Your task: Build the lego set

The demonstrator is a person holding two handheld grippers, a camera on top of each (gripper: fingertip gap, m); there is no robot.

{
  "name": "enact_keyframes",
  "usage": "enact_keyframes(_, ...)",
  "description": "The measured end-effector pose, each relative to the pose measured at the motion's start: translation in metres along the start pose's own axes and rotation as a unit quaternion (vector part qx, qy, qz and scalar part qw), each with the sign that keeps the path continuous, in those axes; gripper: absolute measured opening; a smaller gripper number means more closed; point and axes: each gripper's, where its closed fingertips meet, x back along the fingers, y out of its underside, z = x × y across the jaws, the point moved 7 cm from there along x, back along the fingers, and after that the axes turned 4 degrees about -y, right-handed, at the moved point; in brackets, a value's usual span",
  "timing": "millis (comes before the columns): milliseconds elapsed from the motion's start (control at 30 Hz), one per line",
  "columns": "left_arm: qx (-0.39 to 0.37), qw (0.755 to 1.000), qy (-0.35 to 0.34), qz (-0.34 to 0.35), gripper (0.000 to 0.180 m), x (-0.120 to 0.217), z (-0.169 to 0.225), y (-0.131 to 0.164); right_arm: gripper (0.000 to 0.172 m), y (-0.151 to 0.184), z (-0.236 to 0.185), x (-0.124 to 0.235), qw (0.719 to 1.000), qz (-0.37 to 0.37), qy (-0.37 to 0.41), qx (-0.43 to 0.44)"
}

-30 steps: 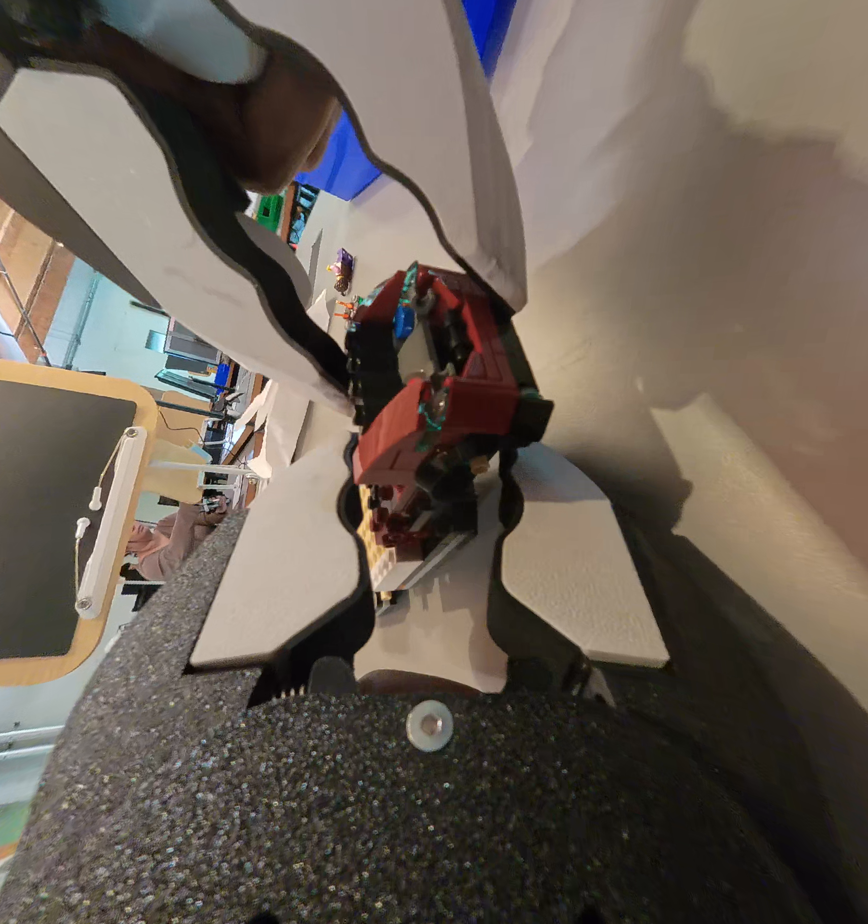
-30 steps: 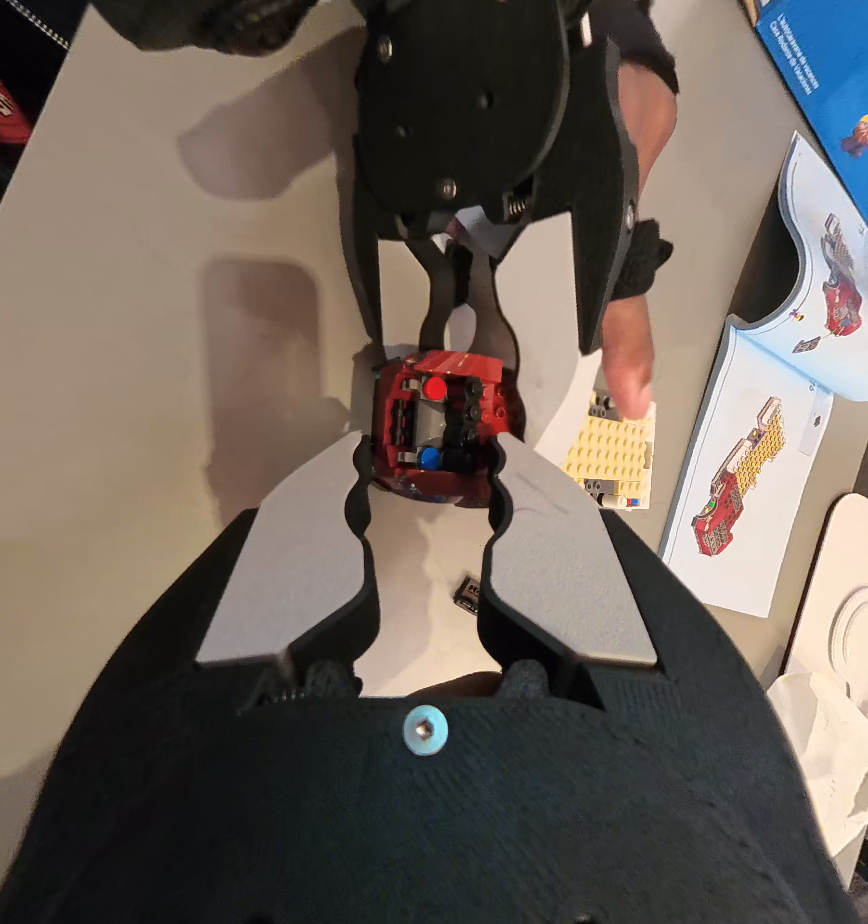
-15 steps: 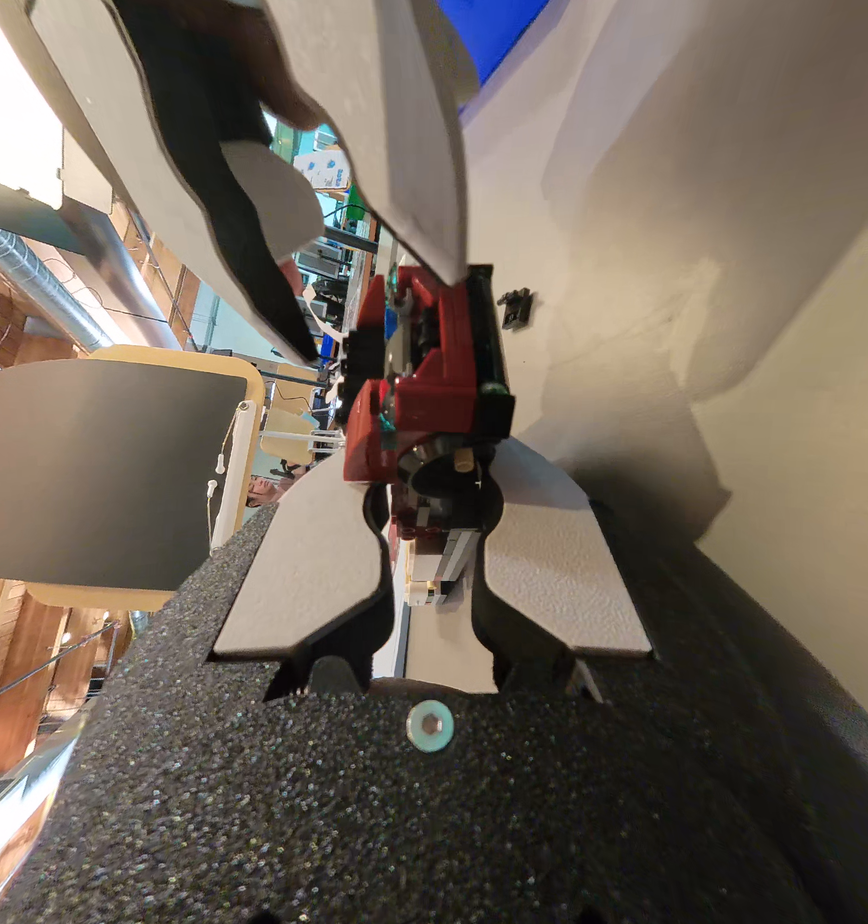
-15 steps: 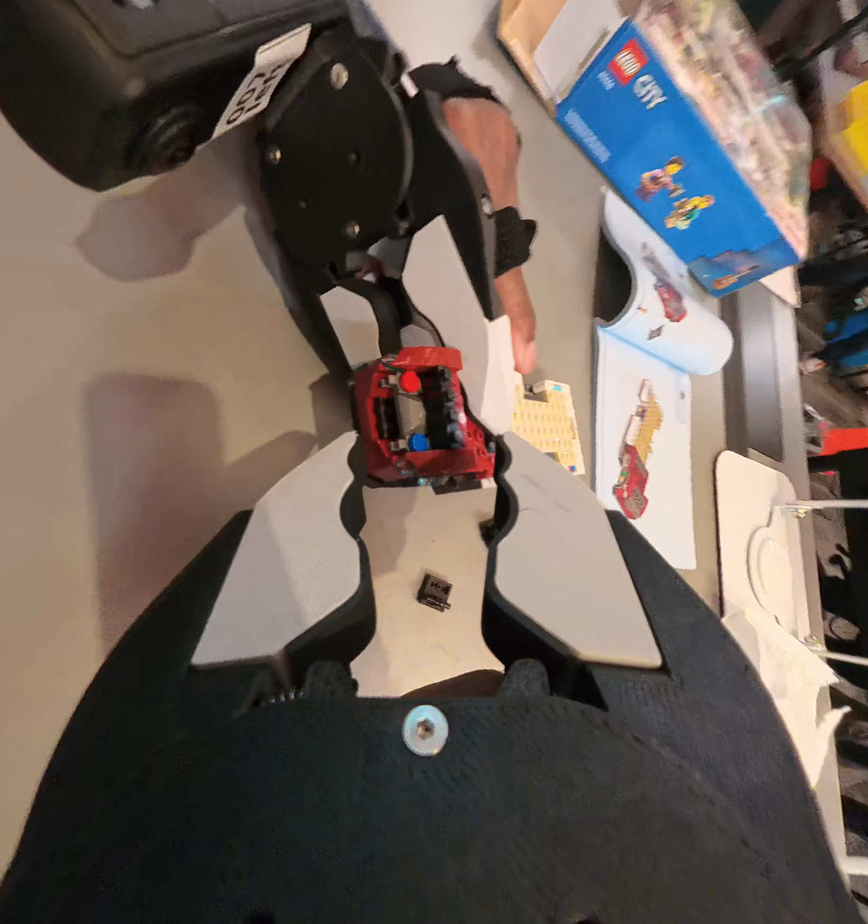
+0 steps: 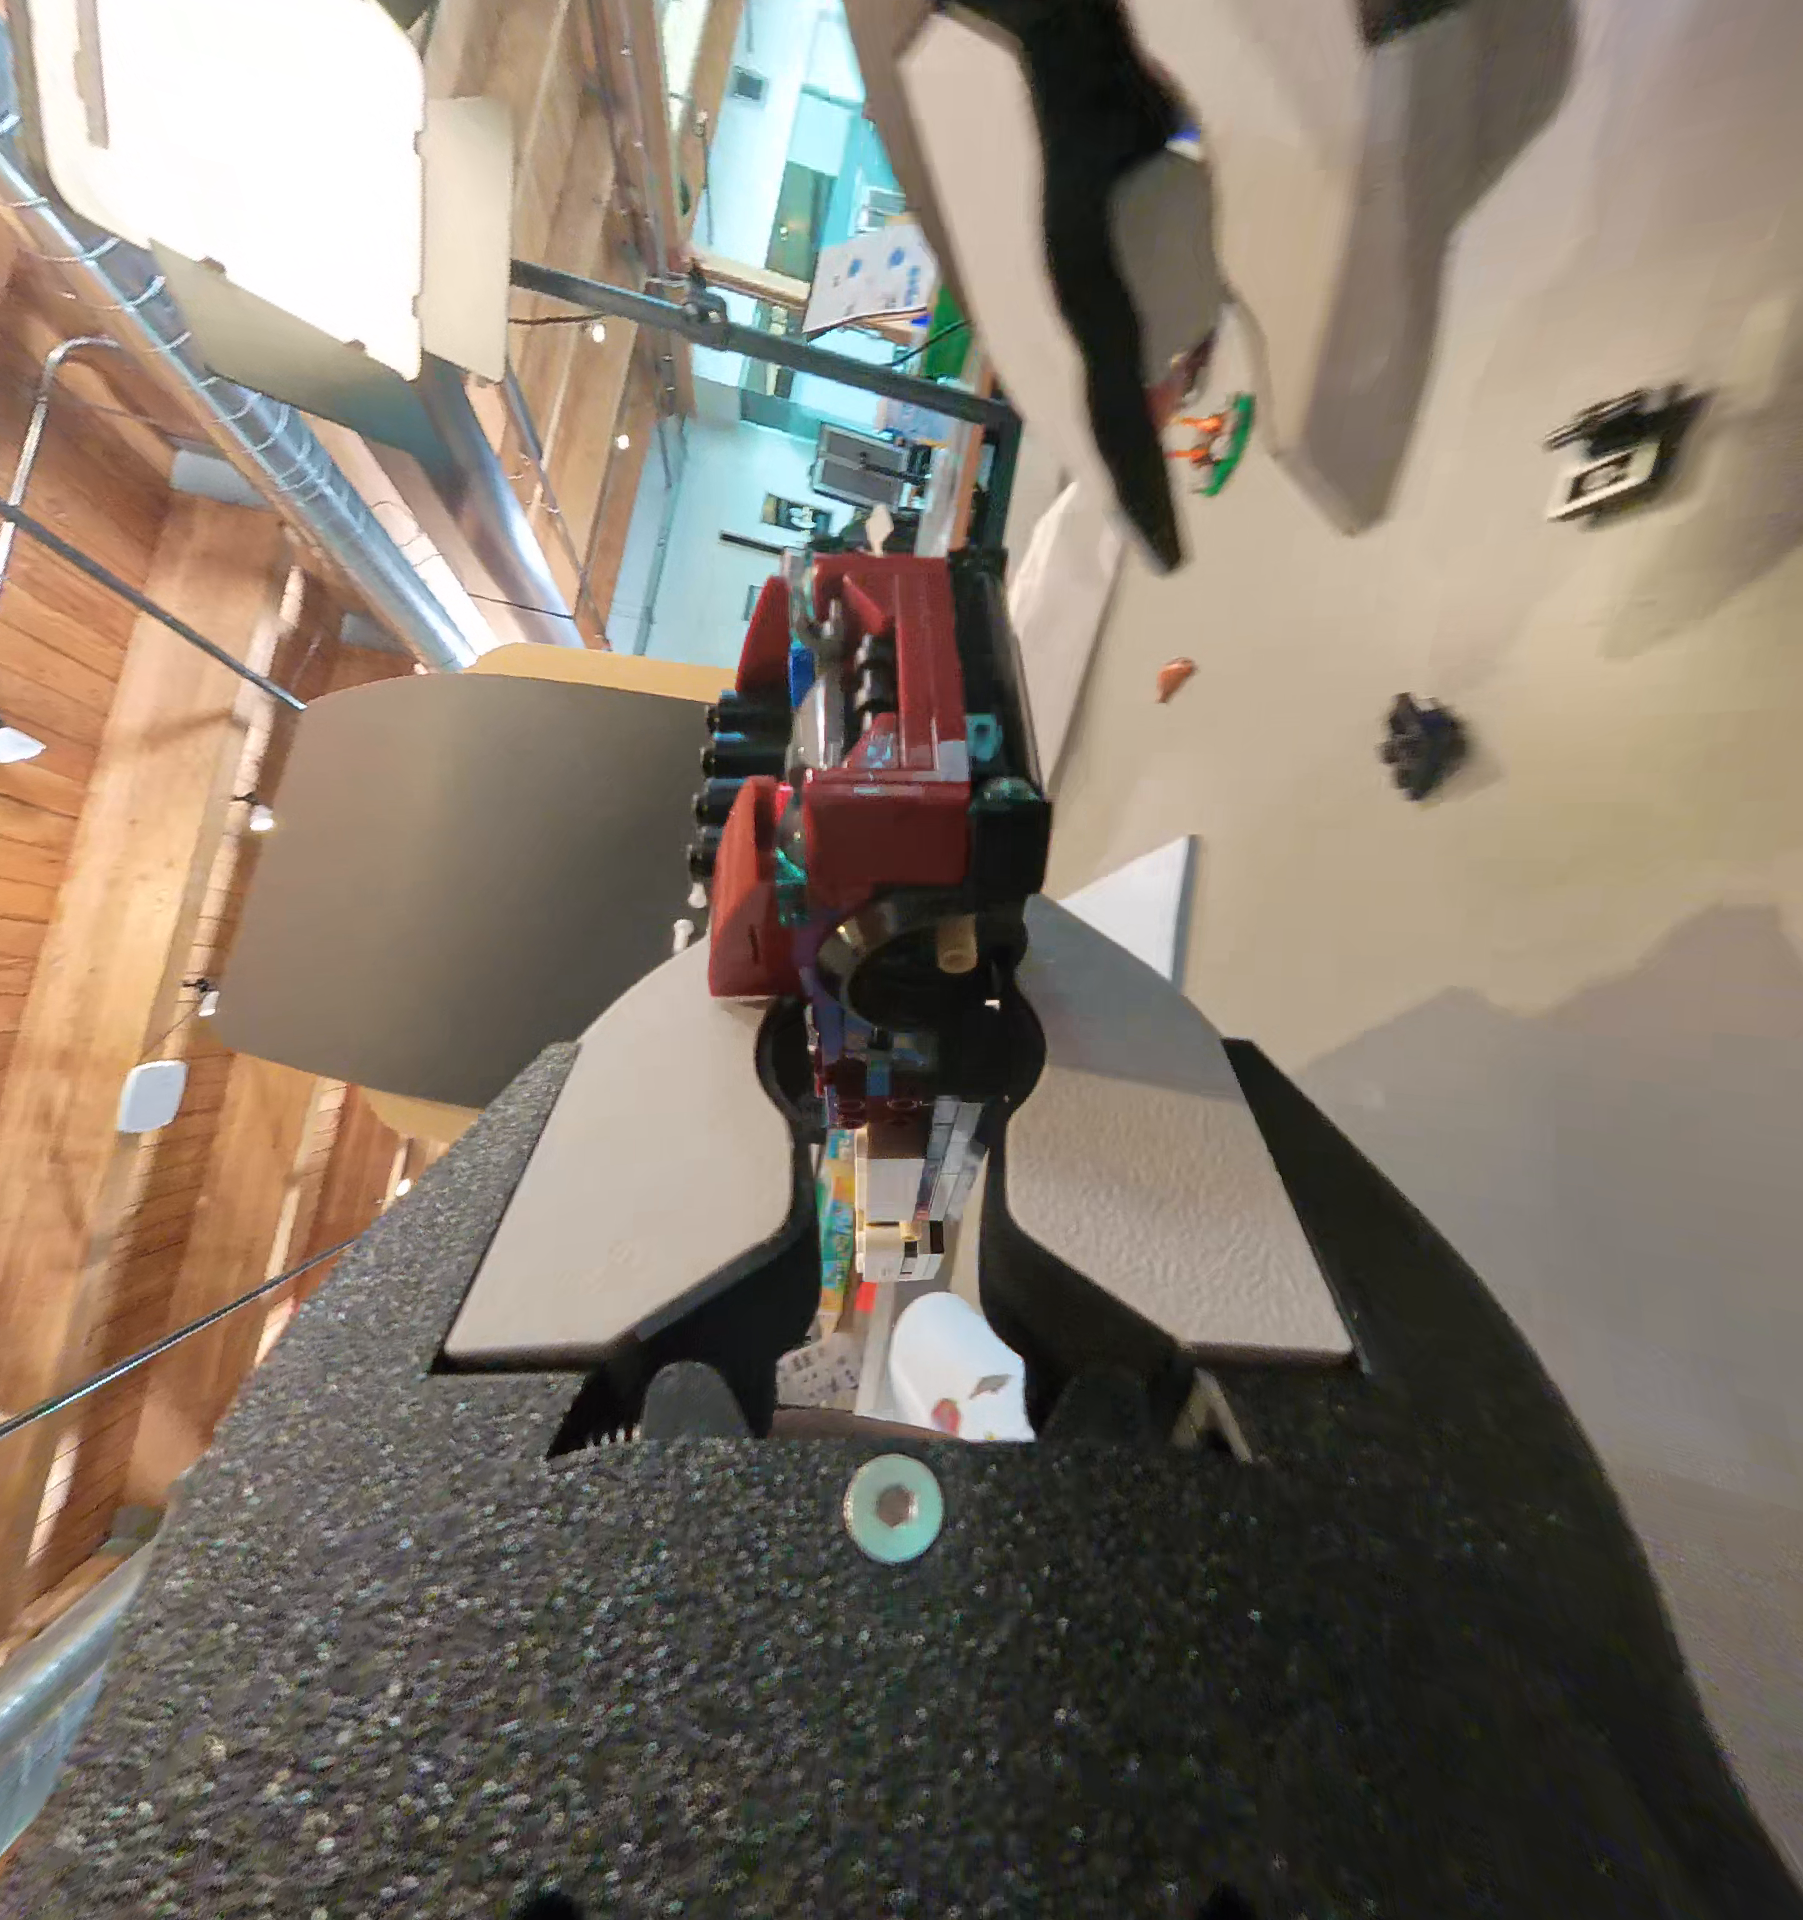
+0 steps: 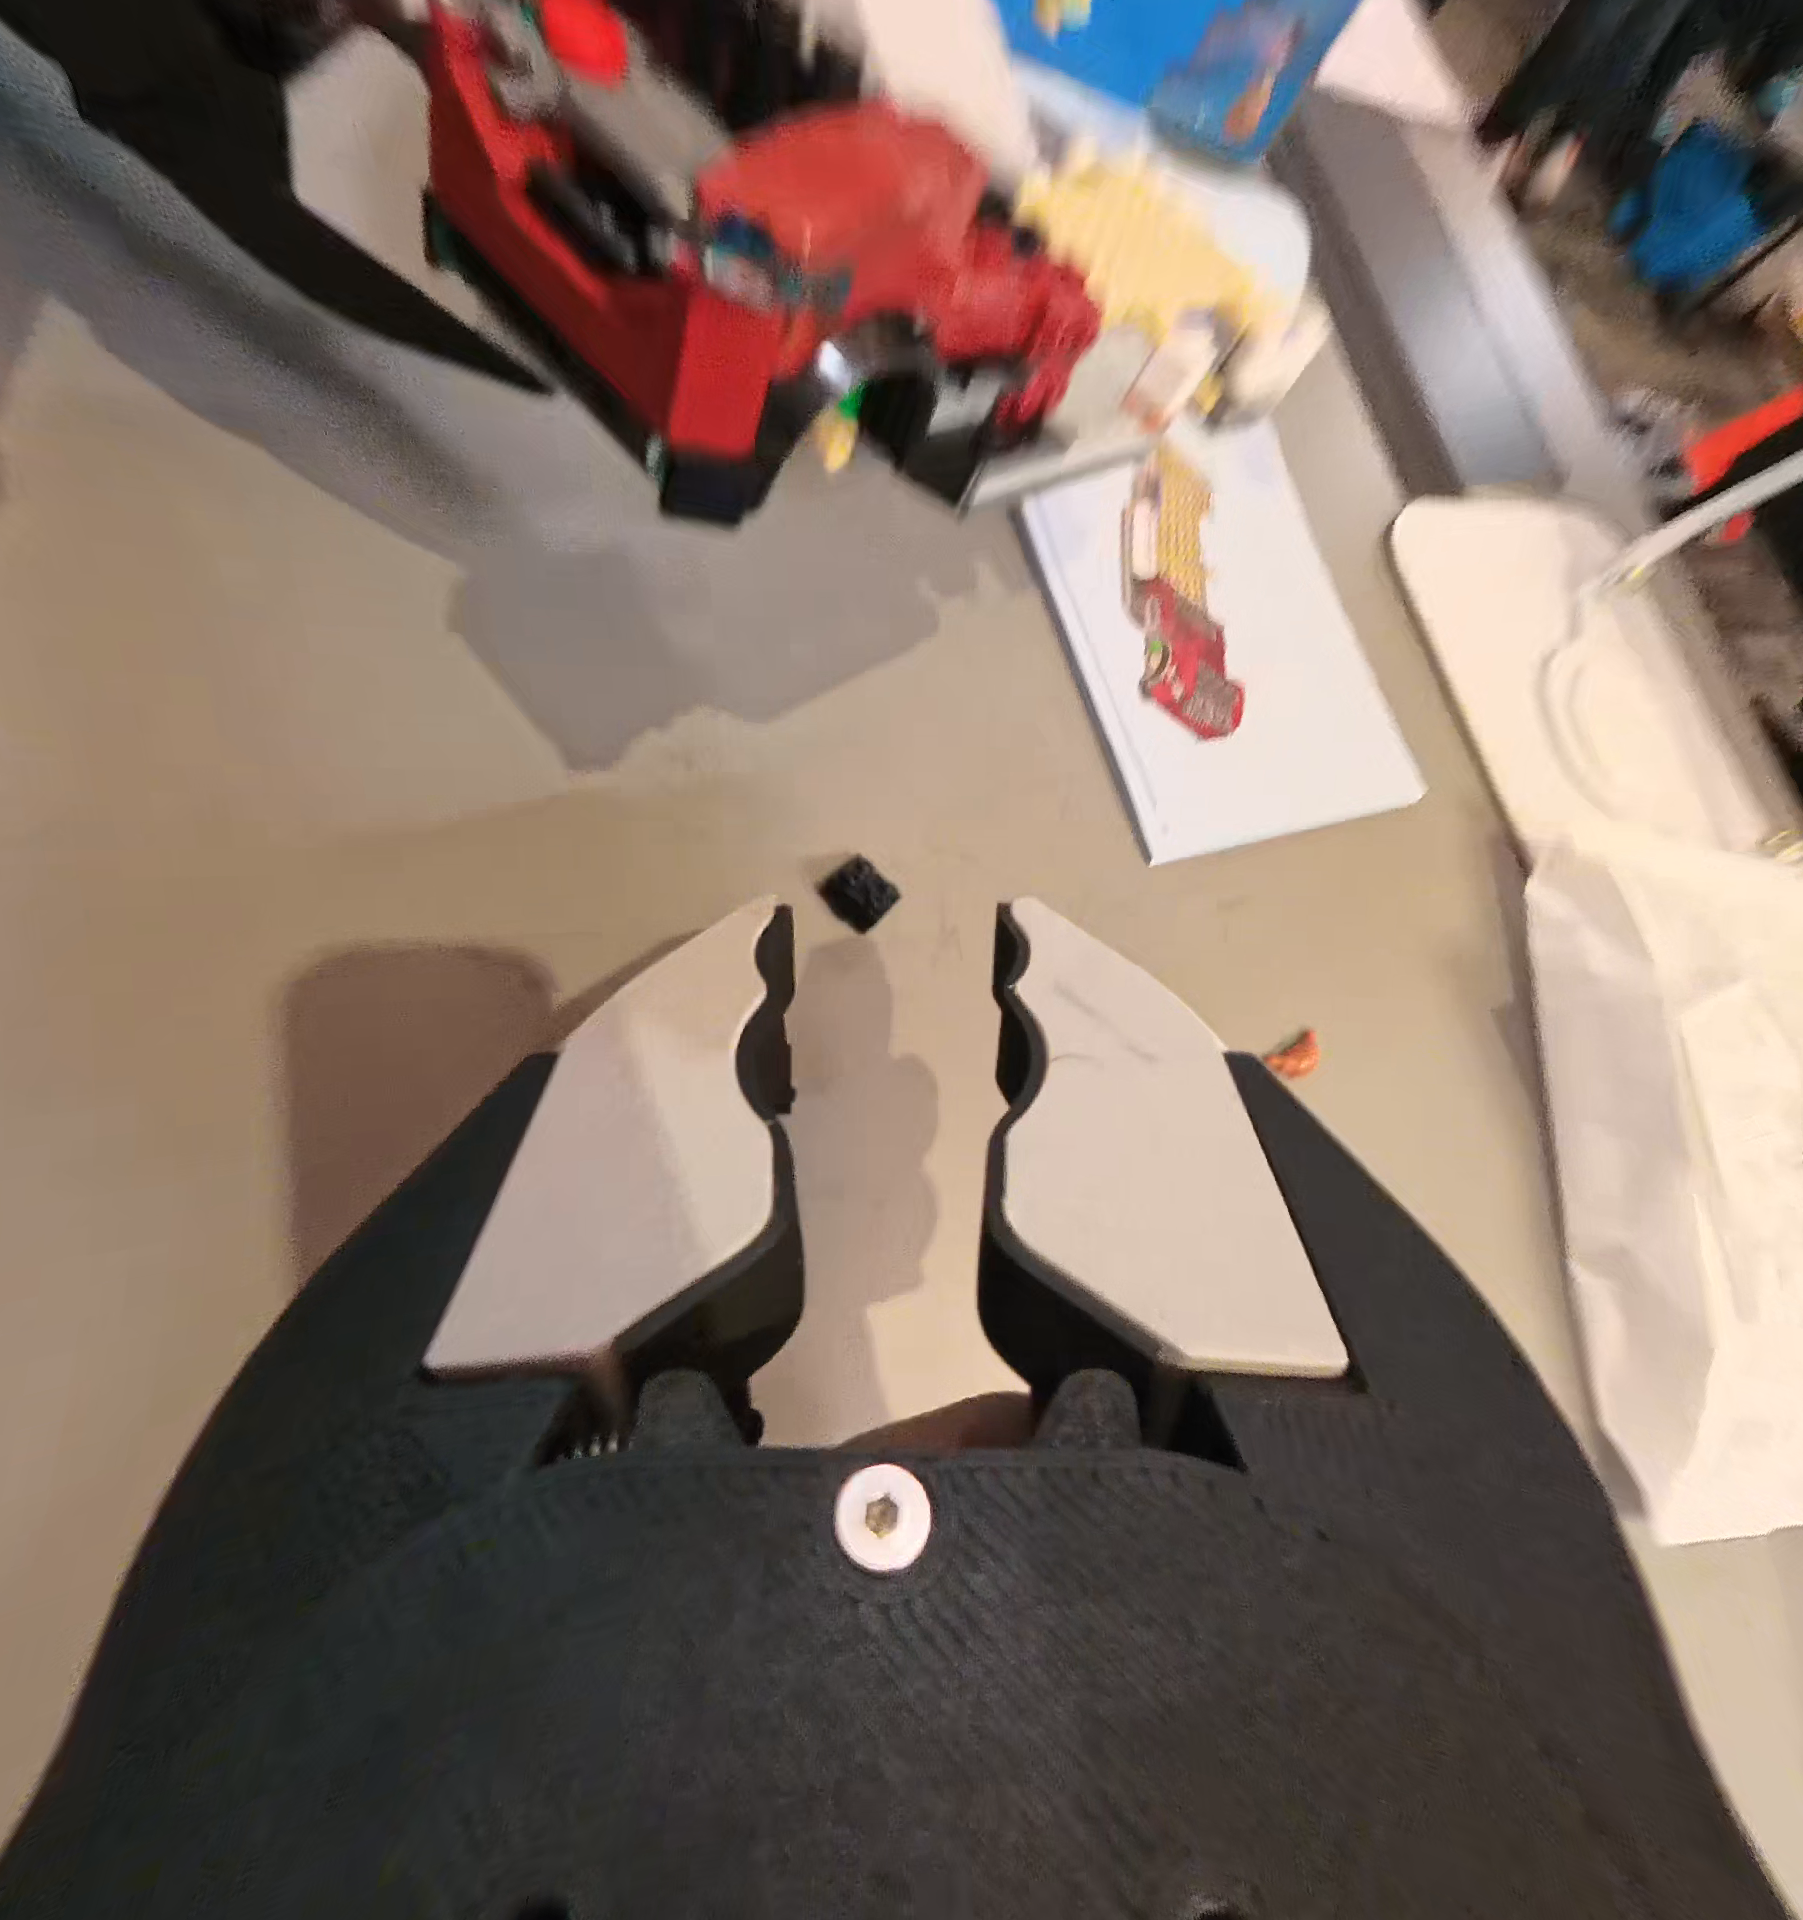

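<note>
Red brick car point(image 5: 876, 790) gripped in left claw point(image 5: 902, 935), right claw point(image 6: 892, 920) open above black brick point(image 6: 857, 889)

Beige tabletop point(image 6: 253, 727), wood-panelled wall point(image 5: 66, 727), ceiling duct point(image 5: 357, 499)

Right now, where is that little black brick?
In the right wrist view the black brick lies on the table, just ahead of the open right gripper, nearer its left fingertip.

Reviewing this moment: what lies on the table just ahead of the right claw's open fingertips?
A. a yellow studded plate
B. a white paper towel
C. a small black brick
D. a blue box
C: in the right wrist view a small black brick sits on the beige table just beyond the right claw, whose fingers stand apart with nothing between them.
</note>
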Motion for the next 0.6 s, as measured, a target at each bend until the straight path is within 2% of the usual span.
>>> enact_keyframes(133,-0.011,0.999,-0.034,-0.013,0.032,-0.008,0.0,0.012,0.037,0.013,0.006,-0.02,0.997,-0.056,-0.023,-0.053)
enact_keyframes(333,0.003,1.0,-0.016,-0.01,0.032,0.004,0.008,0.017,0.037,0.014,0.006,-0.038,0.985,-0.079,-0.093,-0.123)
enact_keyframes(600,0.019,1.0,-0.004,-0.015,0.032,0.008,0.007,0.022,0.037,0.002,-0.017,-0.04,0.979,-0.073,-0.143,-0.124)
